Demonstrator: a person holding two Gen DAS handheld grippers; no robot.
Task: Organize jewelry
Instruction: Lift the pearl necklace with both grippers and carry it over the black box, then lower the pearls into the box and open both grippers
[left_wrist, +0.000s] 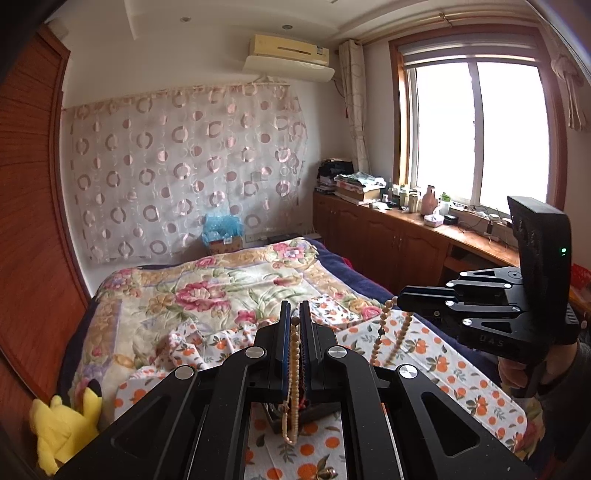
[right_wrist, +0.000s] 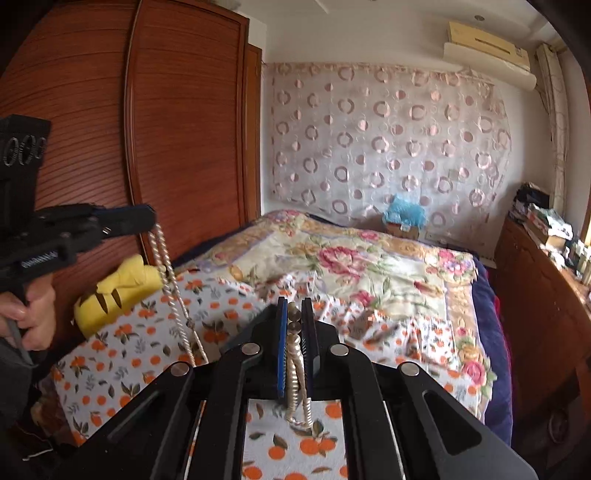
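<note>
While lifted above the orange-print cloth near the bed's foot edge, left gripper clamped on bead necklace; right gripper likewise clamped on it.

Smooth, shiny cream bead necklace, small round beads on a thin string. Matt black plastic left gripper with shiny round metal bolts and blue ribbed pads. Same matt black plastic on the right gripper. Soft white cloth with orange fruit print, wrinkled. Fuzzy yellow plush toy. Glossy reddish-brown ribbed wooden wardrobe.
</note>
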